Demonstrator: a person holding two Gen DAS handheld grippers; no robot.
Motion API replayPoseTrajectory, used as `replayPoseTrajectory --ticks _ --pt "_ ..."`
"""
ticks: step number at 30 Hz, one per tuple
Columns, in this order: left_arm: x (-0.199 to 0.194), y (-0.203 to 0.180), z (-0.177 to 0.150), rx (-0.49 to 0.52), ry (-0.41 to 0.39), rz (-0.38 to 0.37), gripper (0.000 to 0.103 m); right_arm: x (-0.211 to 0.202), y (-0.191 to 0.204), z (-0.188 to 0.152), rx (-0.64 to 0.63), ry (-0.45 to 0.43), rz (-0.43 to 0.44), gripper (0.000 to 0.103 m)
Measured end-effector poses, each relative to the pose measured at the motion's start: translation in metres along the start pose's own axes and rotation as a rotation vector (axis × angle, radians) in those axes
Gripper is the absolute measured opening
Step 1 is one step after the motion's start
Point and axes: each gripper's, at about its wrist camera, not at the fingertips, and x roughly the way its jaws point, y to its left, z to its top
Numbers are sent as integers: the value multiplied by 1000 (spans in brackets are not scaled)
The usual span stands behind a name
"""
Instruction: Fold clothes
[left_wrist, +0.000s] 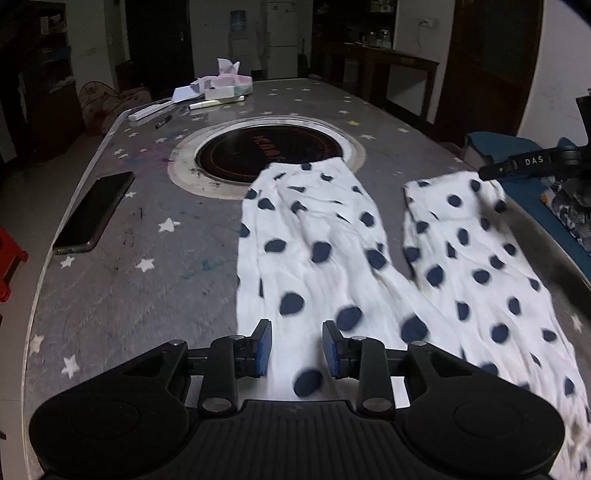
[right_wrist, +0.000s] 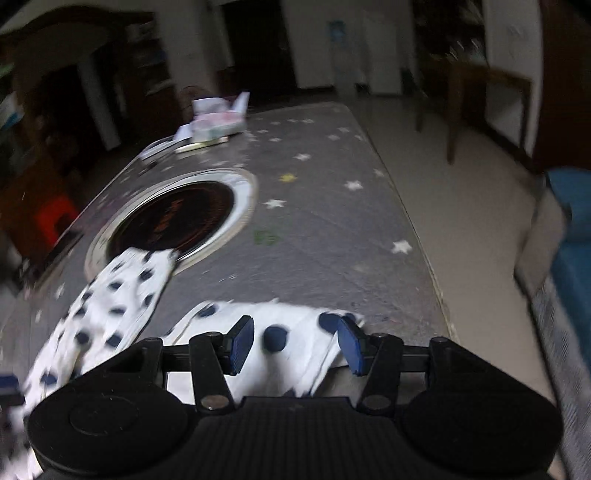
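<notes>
White trousers with dark blue dots (left_wrist: 317, 254) lie flat on the grey star-patterned table (left_wrist: 147, 229), both legs stretching away. The left leg's end lies over the round hob rim. My left gripper (left_wrist: 297, 347) is open, its blue pads on either side of the left leg's near part, just above the cloth. My right gripper (right_wrist: 295, 345) is open over the end of the right leg (right_wrist: 280, 332). Part of the right gripper shows in the left wrist view (left_wrist: 532, 162) above that leg's end.
A round black hob (left_wrist: 269, 151) is set in the table's middle. A black phone (left_wrist: 94, 212) lies at the left edge. A tissue box, papers and pens (left_wrist: 221, 88) are at the far end. A blue seat (left_wrist: 535, 192) stands to the right, a red stool (left_wrist: 9, 266) to the left.
</notes>
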Motion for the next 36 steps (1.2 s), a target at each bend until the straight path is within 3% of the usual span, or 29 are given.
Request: replayPoseTrajectory --ticks 5,6,7,9,12,15,17,18,19,25,29,30,31,32,36 --pt "18 2 18 -32 -9 23 41 27 -13 2 86 43 24 50" --pt "22 2 22 -35 -10 27 42 29 -12 1 91 43 45 45" --pt "25 1 25 -38 -9 32 42 29 -10 2 84 35 71 27" --pt "31 0 29 -42 -6 34 44 25 -4 4 59 15 98 9" --pt "40 -2 33 -41 2 37 44 17 9 8 4 -21 108 7" --pt "45 -6 37 -37 3 35 44 8 22 12 -51 -57 117 12" --pt "47 -8 41 -33 -4 38 44 3 30 14 -87 -82 124 31" --pt "48 -9 44 -33 -9 40 46 0 34 16 -104 -93 125 46" --pt "48 -9 47 -33 -15 41 47 4 33 17 -97 -90 100 50" --pt "52 -9 55 -30 -25 40 50 40 0 15 104 62 139 49" --pt "57 -8 53 -38 -13 40 50 47 -3 4 153 97 181 49" --pt "57 -8 52 -40 -12 40 50 42 0 4 147 77 203 42" --pt "58 -8 52 -42 -10 39 50 37 2 5 141 57 225 22" --pt "59 -8 52 -44 -8 39 50 32 5 5 135 36 248 14" --pt "58 -9 52 -45 -11 38 50 12 16 5 111 -45 337 4"
